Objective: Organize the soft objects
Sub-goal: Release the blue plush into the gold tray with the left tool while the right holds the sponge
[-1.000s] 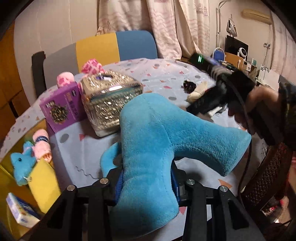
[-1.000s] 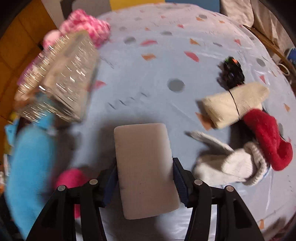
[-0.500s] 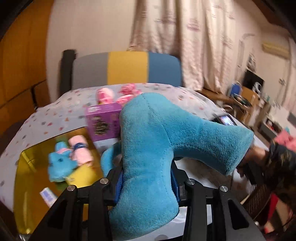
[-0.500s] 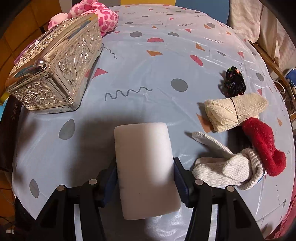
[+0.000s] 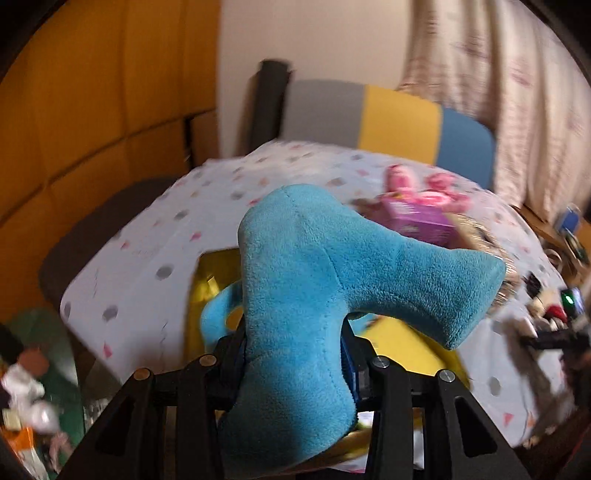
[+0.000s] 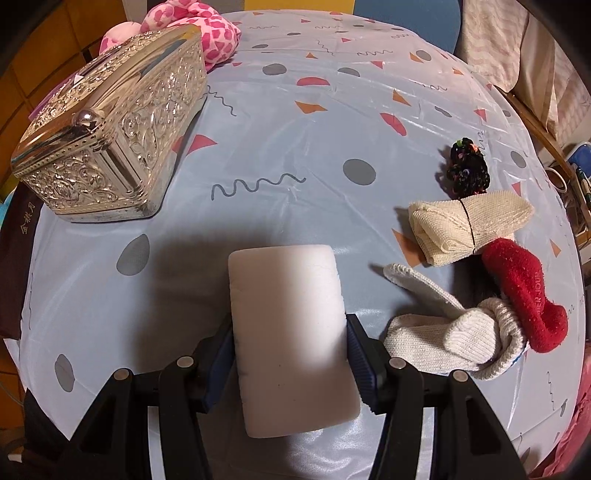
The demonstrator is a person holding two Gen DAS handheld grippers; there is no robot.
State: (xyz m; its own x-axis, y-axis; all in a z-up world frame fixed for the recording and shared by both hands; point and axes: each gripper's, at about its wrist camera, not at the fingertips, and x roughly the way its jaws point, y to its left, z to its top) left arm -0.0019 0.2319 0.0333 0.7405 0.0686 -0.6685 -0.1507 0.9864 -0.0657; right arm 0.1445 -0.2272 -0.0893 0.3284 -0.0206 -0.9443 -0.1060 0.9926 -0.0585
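Observation:
My left gripper [image 5: 293, 349] is shut on a blue plush toy [image 5: 332, 280] and holds it in the air above a yellow tray [image 5: 402, 343] at the table's near left. My right gripper [image 6: 290, 360] is shut on a white sponge block [image 6: 291, 332] and holds it just over the blue tablecloth [image 6: 295, 147]. To its right lie a white knit sock [image 6: 443, 328], a red sock [image 6: 524, 291], a cream rolled cloth [image 6: 465, 225] and a black hair scrunchie [image 6: 467, 171]. A pink spotted plush [image 6: 207, 33] lies at the far left.
A silver embossed box [image 6: 114, 136] stands at the left of the table. A purple box [image 5: 421, 221] sits beyond the tray, next to pink plush items [image 5: 424, 184]. A grey, yellow and blue chair [image 5: 391, 122] stands behind the table. Curtains [image 5: 491, 92] hang at the back right.
My left gripper has swung left with the blue plush, so the view now shows the table's left side and the yellow tray beneath. My right gripper has barely moved.

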